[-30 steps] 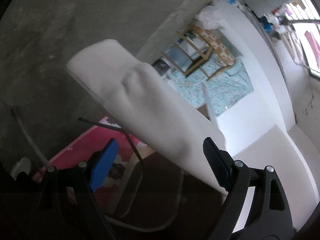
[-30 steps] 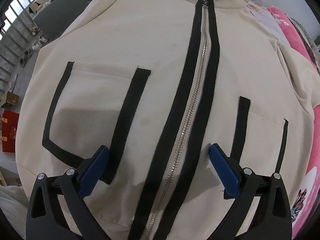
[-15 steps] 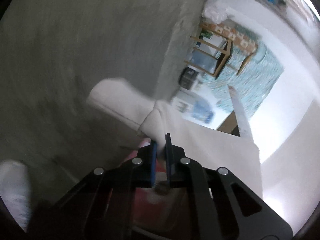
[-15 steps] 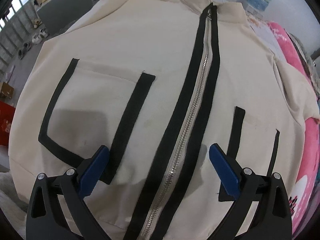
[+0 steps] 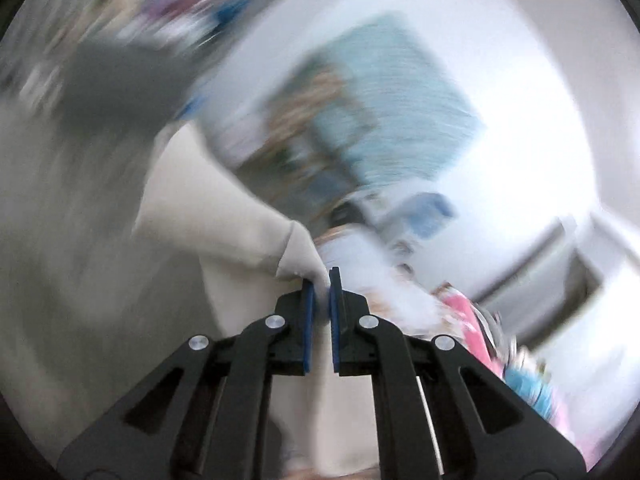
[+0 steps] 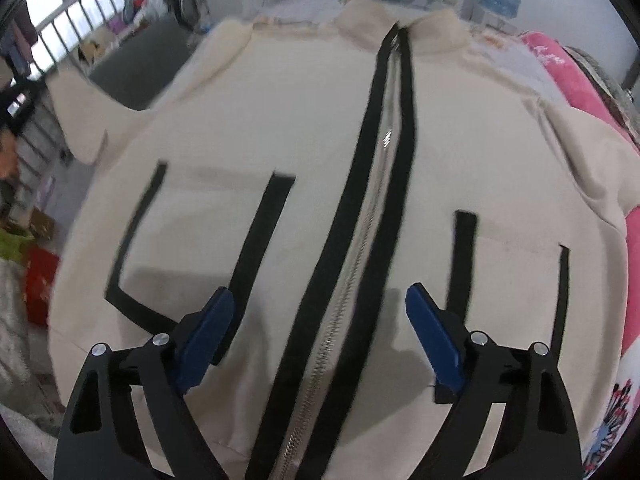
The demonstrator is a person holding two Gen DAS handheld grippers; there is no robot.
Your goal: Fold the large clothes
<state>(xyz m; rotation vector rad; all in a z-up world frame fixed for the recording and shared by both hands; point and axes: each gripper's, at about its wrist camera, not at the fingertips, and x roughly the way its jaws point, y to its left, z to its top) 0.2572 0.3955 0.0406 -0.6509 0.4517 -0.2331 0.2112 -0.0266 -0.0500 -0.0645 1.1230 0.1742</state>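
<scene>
A cream zip-up jacket (image 6: 304, 128) with black trim and a silver zipper (image 6: 360, 240) lies front up and spread flat in the right wrist view. My right gripper (image 6: 320, 320) is open and empty, hovering just above the lower front, its fingers on either side of the zipper. In the blurred left wrist view my left gripper (image 5: 321, 284) is shut on the cuff end of the jacket's cream sleeve (image 5: 224, 216), which is lifted and stretches away up and left.
A pink patterned blanket (image 6: 588, 92) lies under the jacket along its right side, also in the left wrist view (image 5: 464, 312). A grey floor and a barred railing (image 6: 60, 28) lie far left. A red box (image 6: 38, 284) sits low at left.
My left gripper closed on the sleeve end and has swung it fast, turning the view from the grey floor toward the room. My right gripper pulled back and tilted up a little, still open.
</scene>
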